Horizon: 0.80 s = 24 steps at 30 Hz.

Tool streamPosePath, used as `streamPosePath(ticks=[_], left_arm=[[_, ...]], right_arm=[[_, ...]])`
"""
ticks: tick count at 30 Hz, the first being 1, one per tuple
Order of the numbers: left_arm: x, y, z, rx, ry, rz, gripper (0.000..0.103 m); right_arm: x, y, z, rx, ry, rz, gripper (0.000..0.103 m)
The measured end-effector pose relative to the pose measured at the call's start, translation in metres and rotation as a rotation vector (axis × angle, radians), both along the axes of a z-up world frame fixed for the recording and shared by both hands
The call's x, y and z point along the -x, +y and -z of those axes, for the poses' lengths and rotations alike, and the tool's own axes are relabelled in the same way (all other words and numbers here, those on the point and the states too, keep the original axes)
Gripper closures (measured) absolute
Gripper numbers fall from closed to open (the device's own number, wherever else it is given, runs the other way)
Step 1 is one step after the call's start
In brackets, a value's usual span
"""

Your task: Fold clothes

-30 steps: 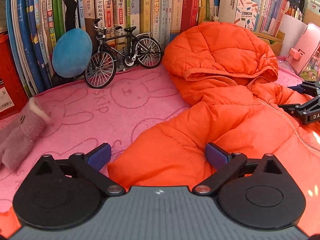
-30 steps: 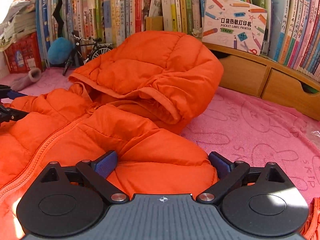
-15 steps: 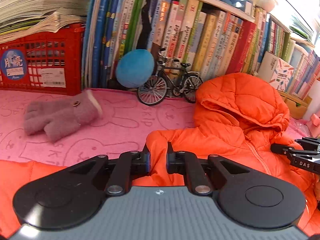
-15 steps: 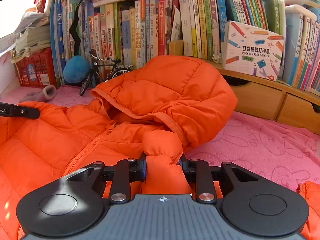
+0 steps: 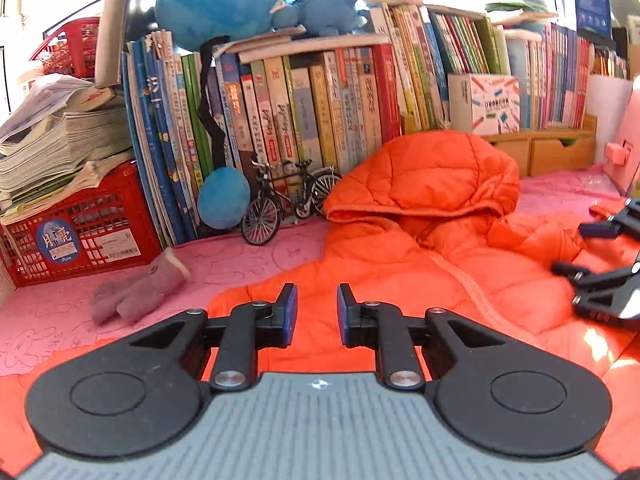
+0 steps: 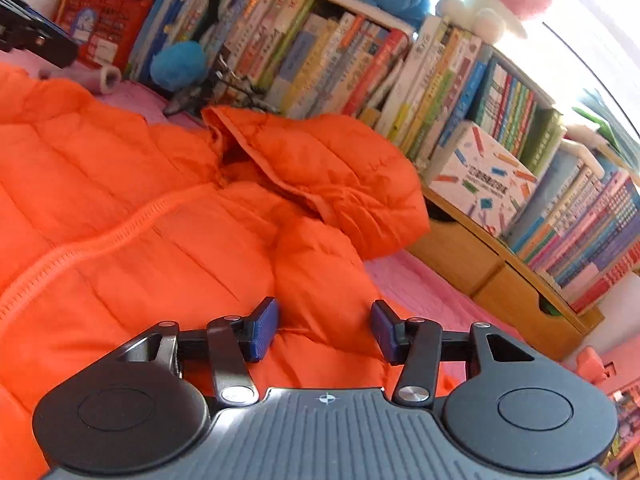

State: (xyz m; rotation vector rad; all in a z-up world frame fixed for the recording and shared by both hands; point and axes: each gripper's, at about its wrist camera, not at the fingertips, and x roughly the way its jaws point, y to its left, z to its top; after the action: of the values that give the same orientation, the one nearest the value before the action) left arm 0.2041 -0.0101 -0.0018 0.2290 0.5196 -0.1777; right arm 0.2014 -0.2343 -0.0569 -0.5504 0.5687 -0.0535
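Both your grippers have let go of the sleeves since half a second ago.
Left gripper and right gripper hover unclenched over the orange jacket on the pink mat; re-grip deeper before folding.

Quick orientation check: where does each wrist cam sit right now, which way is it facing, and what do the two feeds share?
Left wrist: on the left gripper, above the orange jacket, level, facing the bookshelf; own fingers open, right gripper at the right edge.
Right wrist: on the right gripper, tilted, over the jacket's sleeve; own fingers open, left gripper top left.
Shared: jacket, model bicycle, printer box.
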Motion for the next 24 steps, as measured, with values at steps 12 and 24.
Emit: streamPosePath(ticks=[12,24], left_arm=[[-0.004,0.034,0.036,-0.179,0.034,-0.157,0.08],[0.011,0.02,-0.006,-0.055,-0.028,-0.116,0.077]], right_arm=[[0.078,-0.173,0.021,0.192,-0.001,0.526,0.051],[0.101,-0.15,-0.026,0.104,-0.133,0.467,0.047]])
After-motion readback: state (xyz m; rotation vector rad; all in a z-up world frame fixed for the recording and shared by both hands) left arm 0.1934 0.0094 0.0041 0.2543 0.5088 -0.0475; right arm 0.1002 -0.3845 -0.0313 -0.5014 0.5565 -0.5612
